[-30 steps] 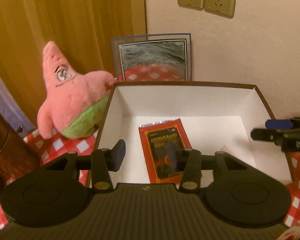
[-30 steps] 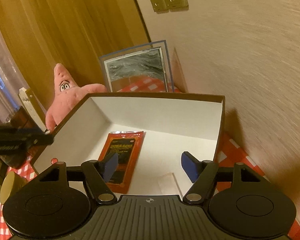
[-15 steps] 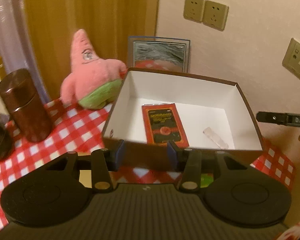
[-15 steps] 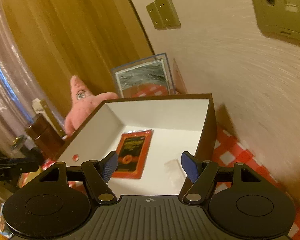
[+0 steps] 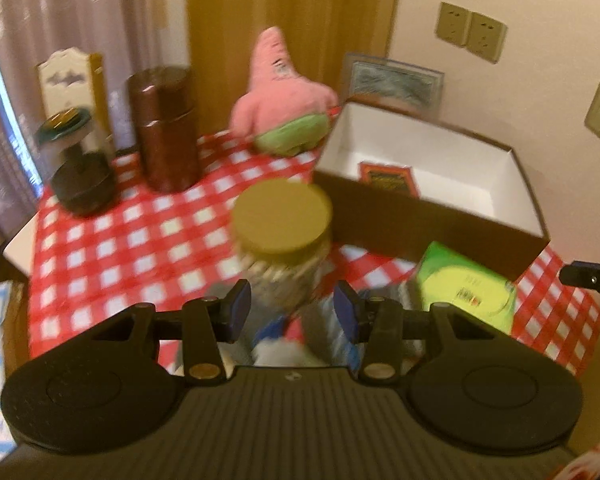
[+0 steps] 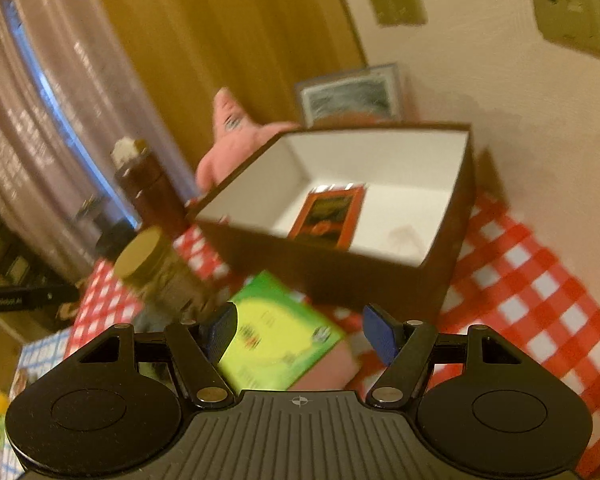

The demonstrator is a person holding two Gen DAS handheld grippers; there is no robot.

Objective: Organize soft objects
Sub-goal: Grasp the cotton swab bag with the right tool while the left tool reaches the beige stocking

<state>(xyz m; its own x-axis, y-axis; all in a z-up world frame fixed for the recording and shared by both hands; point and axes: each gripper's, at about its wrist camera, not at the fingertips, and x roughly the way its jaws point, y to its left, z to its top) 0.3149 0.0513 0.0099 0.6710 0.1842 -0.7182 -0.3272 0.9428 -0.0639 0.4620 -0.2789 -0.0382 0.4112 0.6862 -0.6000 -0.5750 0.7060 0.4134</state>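
Hovering above the near edge of the desk [image 5: 112,236], the left claw [image 5: 292,312] has its jaws set wide apart and holds nothing; a jar with a tan lid [image 5: 283,216] stands just beyond the gap at 12 o'clock. Blurred blue-and-white soft things [image 5: 280,334] lie under the claw, too smeared to identify. At 2 o'clock from it rests a green packet [image 5: 466,286], touching or just beside the near wall of the brown box [image 5: 428,224]. Inside the box lies a red packet [image 5: 386,176] flat on the white floor. The pink starfish plush [image 5: 282,92] sits upright at 12 o'clock, behind the jar, just beside the box's far left corner. A dark brown canister [image 5: 164,128] stands at 11 o'clock.

The right claw [image 6: 300,332] is likewise spread wide and empty, poised over the green packet [image 6: 278,340], which shows between its blue pads [image 6: 380,332]. The box [image 6: 340,276] lies at 12 o'clock; the plush [image 6: 236,140] peers over its left wall at 11 o'clock, and the jar [image 6: 156,268] stands at 10 o'clock.
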